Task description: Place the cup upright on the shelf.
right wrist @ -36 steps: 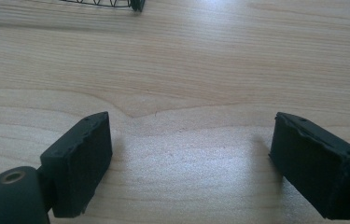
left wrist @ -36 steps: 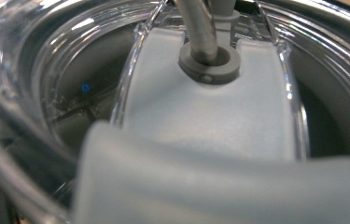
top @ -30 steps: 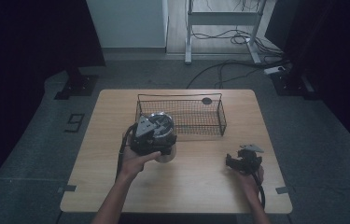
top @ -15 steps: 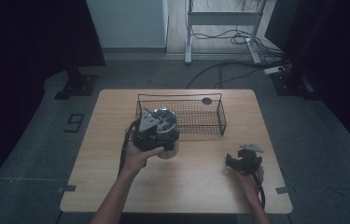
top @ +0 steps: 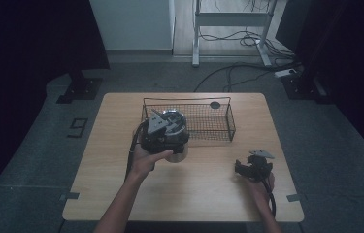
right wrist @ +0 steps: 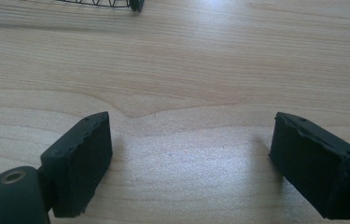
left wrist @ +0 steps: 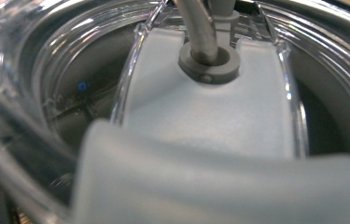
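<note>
Looking down from the high view: a light wooden rectangular surface carries a black wire-mesh rectangular basket at its far centre. A small dark round disc shows at the basket's far side; whether it lies inside or just behind on the surface cannot be told. The rest of the basket's mesh floor appears bare.

Left tool, held in the left hand, sits at the basket's near-left corner, over a clear round glass-like jar that stands on the surface just outside the basket. The tool body hides its jaws from above, so how far they stand apart cannot be told.

Left gripper view adds what the high view hides: the jar's transparent rim seen very close from above, with a pale grey-white lid panel across its mouth and a grey metal wire bail passing through a grey ring fitting. A blurred pale band crosses the bottom of this view. Contents of the jar cannot be made out.

Right tool, in the right hand, rests near the surface's near-right part, well apart from the basket.

Right gripper view: its two black jaws stand wide apart over bare wood grain, gripping nothing; the basket's corner shows at the far edge.
</note>
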`<state>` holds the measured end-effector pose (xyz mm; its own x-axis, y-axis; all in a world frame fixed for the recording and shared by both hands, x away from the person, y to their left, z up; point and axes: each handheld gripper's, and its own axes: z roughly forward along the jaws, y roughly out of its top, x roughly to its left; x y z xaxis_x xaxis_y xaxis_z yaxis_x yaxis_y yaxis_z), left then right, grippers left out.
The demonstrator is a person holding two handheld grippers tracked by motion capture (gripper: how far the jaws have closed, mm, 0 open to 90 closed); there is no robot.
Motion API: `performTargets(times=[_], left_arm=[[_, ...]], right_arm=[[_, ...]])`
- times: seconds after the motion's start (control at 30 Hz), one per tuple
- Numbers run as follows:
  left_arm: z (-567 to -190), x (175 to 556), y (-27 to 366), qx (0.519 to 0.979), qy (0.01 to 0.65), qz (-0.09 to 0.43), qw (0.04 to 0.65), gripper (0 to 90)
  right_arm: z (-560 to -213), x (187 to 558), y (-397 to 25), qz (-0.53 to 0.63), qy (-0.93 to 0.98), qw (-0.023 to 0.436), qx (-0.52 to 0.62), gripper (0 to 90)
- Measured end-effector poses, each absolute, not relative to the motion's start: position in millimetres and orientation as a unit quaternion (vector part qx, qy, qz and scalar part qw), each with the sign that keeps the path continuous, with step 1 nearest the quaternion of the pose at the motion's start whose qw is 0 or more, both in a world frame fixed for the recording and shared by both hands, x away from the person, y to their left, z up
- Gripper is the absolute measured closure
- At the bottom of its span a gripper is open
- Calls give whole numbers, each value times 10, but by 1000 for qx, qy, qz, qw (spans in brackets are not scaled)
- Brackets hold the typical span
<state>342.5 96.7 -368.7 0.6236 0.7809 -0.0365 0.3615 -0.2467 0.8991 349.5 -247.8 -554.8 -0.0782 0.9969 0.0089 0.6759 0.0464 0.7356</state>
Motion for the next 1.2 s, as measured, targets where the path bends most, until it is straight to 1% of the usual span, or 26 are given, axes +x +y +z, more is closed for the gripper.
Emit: performTargets(times=[1.2], left_arm=[[-3519,3448,928,756,369,221,493,39]], right_arm=[[-5549,3495,-2480,297,672,271,622,127]])
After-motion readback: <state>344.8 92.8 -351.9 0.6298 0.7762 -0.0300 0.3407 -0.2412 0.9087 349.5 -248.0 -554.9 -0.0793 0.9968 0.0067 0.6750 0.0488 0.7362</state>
